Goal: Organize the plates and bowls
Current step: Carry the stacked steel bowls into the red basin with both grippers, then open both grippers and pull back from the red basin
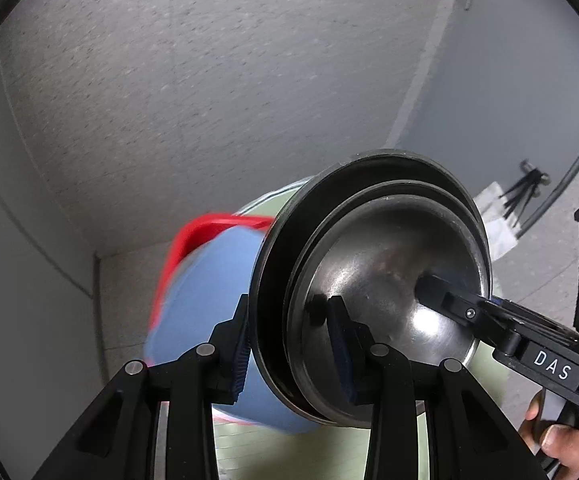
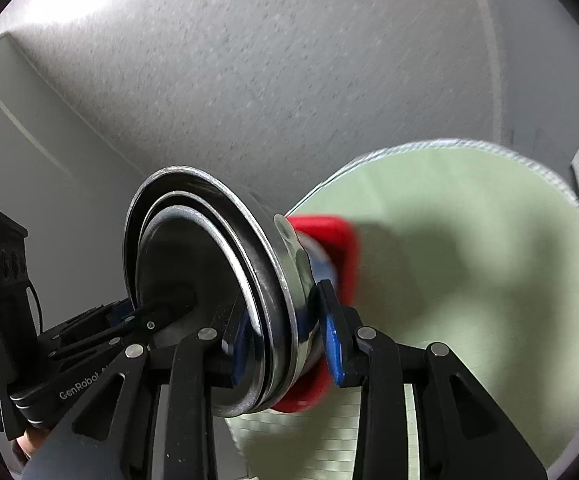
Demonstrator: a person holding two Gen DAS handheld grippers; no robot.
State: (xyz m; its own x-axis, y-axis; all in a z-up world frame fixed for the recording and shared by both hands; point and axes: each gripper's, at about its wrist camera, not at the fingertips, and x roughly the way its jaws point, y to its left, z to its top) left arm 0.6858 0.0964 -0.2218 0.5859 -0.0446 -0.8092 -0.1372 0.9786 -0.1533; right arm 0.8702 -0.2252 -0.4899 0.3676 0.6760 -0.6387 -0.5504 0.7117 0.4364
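A nested stack of steel bowls and plates is held up off the table, tilted on its side. My left gripper is shut on the stack's rim, one finger outside, one inside the inner bowl. My right gripper is shut on the opposite rim of the same stack; its finger also shows inside the bowl in the left wrist view. Behind the stack a blue plate lies in a red tray, blurred.
A round pale-green table lies below, with grey speckled floor around it. A white wall and corner are at the left. A grey door, a cable and a small tripod are at the right.
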